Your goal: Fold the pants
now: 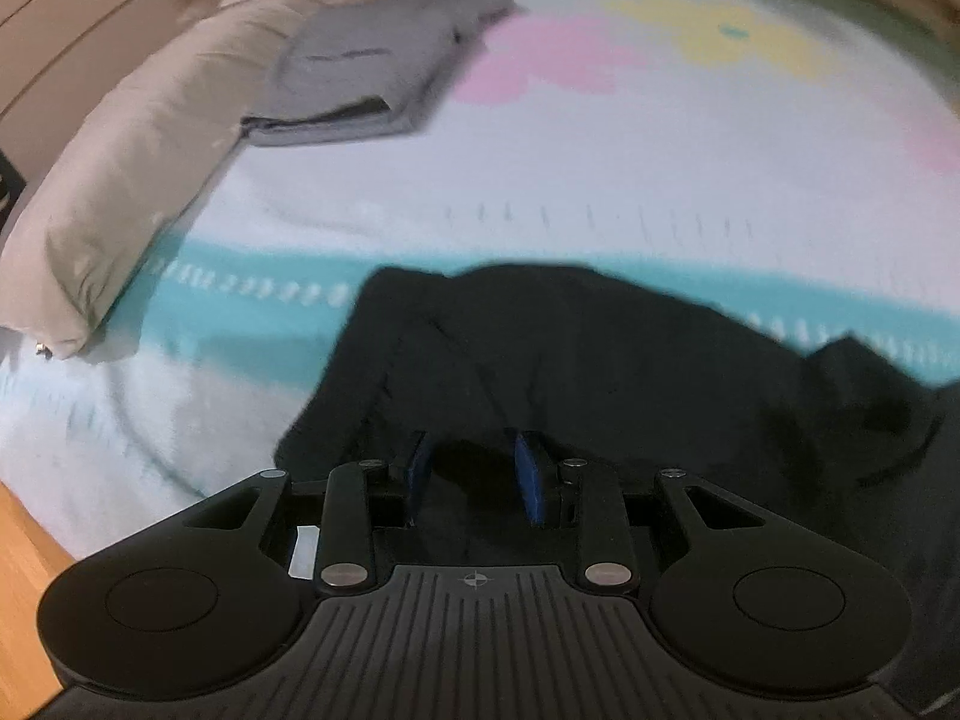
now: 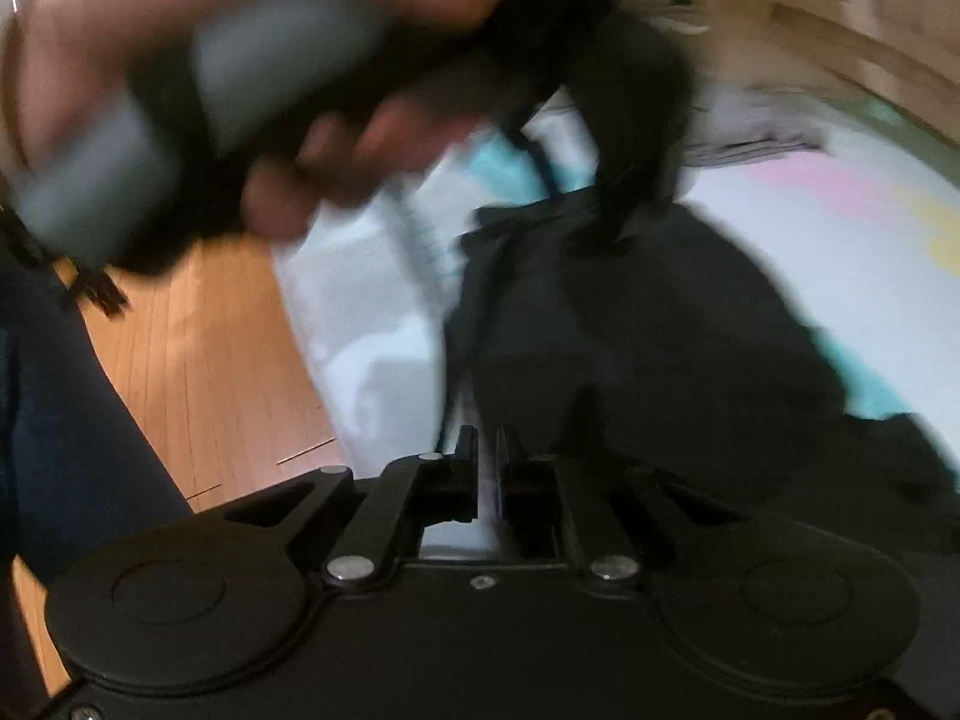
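Note:
Black pants (image 1: 600, 372) lie crumpled on a pale rug (image 1: 600, 168). My left gripper (image 1: 474, 474) is low over their near edge, blue pads apart, with dark cloth between them; I cannot tell if it grips. In the right wrist view the pants (image 2: 630, 348) spread ahead and to the right. My right gripper (image 2: 487, 468) has its fingers nearly together at the pants' left edge; nothing shows between them. The person's hand with the other gripper (image 2: 240, 78) hangs above, blurred, over the pants' far end.
A folded grey garment (image 1: 366, 72) lies at the rug's far left beside a beige pillow (image 1: 132, 168). The rug has a teal band (image 1: 240, 312) and pink and yellow patches. Wooden floor (image 2: 198, 360) lies left of the rug.

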`<state>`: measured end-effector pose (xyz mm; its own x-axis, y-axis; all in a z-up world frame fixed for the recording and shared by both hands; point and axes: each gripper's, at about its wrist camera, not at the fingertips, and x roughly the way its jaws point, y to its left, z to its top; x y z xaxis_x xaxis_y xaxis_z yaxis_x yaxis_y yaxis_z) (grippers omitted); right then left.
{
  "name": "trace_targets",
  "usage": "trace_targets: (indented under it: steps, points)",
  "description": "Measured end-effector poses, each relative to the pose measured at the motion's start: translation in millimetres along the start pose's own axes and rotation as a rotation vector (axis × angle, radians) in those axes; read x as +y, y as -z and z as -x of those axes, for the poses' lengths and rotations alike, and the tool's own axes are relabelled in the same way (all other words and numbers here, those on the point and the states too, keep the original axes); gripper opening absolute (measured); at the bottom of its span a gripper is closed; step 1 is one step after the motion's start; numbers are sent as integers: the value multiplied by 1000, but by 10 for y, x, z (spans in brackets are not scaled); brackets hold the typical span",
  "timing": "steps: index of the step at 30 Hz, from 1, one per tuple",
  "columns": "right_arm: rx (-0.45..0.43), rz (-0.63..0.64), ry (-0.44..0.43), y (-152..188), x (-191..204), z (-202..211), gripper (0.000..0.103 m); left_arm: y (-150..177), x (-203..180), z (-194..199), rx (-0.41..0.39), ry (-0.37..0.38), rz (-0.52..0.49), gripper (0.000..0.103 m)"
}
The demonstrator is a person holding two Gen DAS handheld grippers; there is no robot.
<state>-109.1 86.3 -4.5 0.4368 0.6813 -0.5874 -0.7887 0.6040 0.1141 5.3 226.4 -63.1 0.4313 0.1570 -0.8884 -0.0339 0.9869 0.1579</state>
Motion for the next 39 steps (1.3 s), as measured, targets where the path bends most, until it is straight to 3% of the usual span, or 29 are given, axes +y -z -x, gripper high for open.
trace_targets:
  steps: [4, 6, 8, 10, 11, 14, 18, 20, 21, 25, 27, 29, 37, 39]
  points:
    - [-31, -79, 91, 16, -585, 434, 16, 106, -76, -295, 113, -46, -42, 30]
    - [-47, -144, 170, 24, -929, 583, 20, 153, -75, -330, 112, -62, -45, 30]
    - [-59, -181, 239, 21, -1190, 628, 44, 156, -76, -314, 113, -71, -45, 30]
    - [-68, -239, 255, -18, -1441, 617, 59, 149, -72, -314, 118, -77, -27, 29]
    - [-70, -270, 243, -33, -1563, 598, 60, 147, -74, -310, 121, -80, -24, 29]
    - [-48, -315, 205, -63, -1749, 451, 60, 133, -107, -313, 122, -89, -34, 29]
    - [21, -283, 184, -43, -1752, 178, 53, 124, -140, -300, 116, -93, -46, 29]
    - [51, -266, 181, 35, -1717, 101, 29, 127, -142, -294, 116, -91, -43, 29]
    - [60, -267, 164, 68, -1699, 93, 25, 126, -142, -294, 117, -91, -41, 29]
    - [87, -269, 106, 182, -1618, 124, 24, 107, -154, -304, 116, -98, -45, 29]
    - [65, -255, 154, 172, -1601, 138, 28, 110, -142, -307, 114, -99, -48, 29]
    - [46, -288, 153, 110, -1677, 125, 29, 115, -134, -308, 112, -99, -49, 29]
    - [109, -400, 72, 40, -1891, -131, 30, 127, -148, -304, 105, -107, -62, 30]
    - [98, -438, 57, 40, -1929, -143, 20, 136, -151, -294, 102, -106, -62, 30]
